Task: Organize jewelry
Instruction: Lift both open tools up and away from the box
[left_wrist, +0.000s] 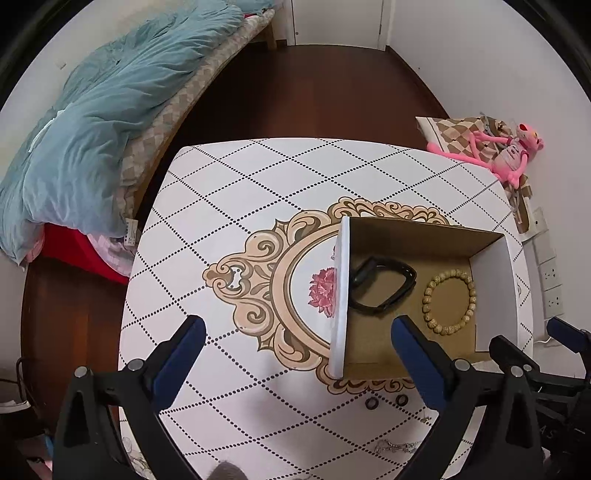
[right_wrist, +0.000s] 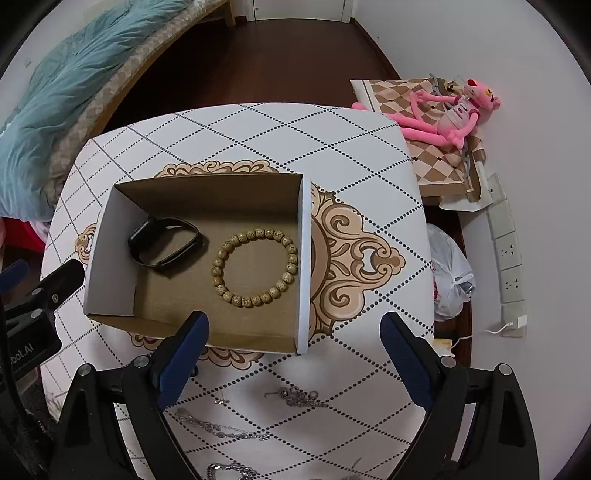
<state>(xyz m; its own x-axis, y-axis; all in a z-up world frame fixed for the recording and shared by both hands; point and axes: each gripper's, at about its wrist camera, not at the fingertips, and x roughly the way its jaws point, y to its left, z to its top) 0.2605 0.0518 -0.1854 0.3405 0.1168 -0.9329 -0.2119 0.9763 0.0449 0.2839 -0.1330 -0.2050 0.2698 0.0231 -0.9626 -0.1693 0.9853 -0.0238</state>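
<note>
A cardboard box (right_wrist: 221, 195) stands on the patterned table (right_wrist: 258, 129). Inside it lie a black wristband (right_wrist: 166, 243) and a tan beaded bracelet (right_wrist: 255, 271). My right gripper (right_wrist: 295, 321) hovers open over the box's near right corner, holding nothing. Silver chains (right_wrist: 221, 428) and a small linked piece (right_wrist: 299, 397) lie loose on the cloth under it. In the left wrist view my left gripper (left_wrist: 297, 332) is open and empty above the box's (left_wrist: 424, 236) left wall. The wristband (left_wrist: 384, 284), the bracelet (left_wrist: 448, 301) and two small dark rings (left_wrist: 371, 403) show there.
A bed with a teal duvet (left_wrist: 110, 110) runs along the left. A pink plush toy (right_wrist: 443, 110) lies on a checked cushion at the right, near a white plastic bag (right_wrist: 448, 273) and wall sockets (right_wrist: 509, 251). Dark wooden floor surrounds the table.
</note>
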